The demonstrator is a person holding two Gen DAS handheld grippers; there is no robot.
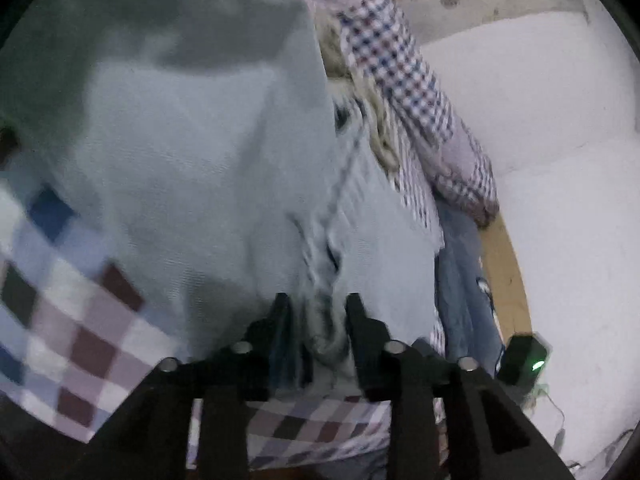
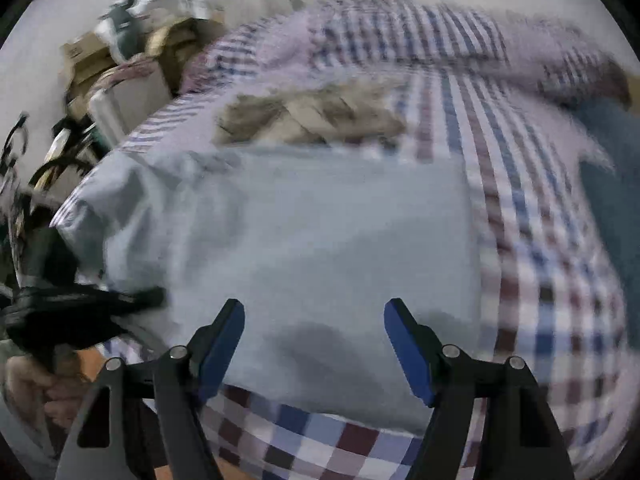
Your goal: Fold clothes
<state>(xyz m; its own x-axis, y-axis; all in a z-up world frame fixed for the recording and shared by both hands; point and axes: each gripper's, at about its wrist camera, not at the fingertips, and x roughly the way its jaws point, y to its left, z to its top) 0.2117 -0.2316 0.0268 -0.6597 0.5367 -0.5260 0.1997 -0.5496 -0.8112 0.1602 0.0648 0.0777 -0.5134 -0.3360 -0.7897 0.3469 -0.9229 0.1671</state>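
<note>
Between the two black fingers of the left tool (image 1: 316, 312), a bunched ridge of the pale blue garment (image 1: 192, 168) is pinched, the fingers drawn close on the fold. That garment fills most of the left wrist view and rises away from the tool in a broad sheet, partly shaded at the top. Under it lies the checked bedcover (image 1: 80, 320), patterned in white, blue and maroon squares. Further back, a checked pillow (image 1: 404, 80) lies across the bed, with a beige knitted item (image 1: 376, 120) just beside it. To the right of the garment, blue denim clothing (image 1: 460, 272) lies next to a wooden edge (image 1: 508, 272) and a white cushioned surface (image 1: 560, 160). A small black device with a green light (image 1: 524, 356) sits near the right-hand finger.

From the right wrist view, the right tool (image 2: 314, 320) is spread wide, its blue-padded fingers (image 2: 224, 344) apart and gripping nothing, poised just above the pale blue garment. The garment lies flat on the bedcover, its near edge below the tool. At the garment's left edge the black left tool is visible. Cardboard boxes (image 2: 88, 60) stand beyond the bed; this view is motion-blurred.
</note>
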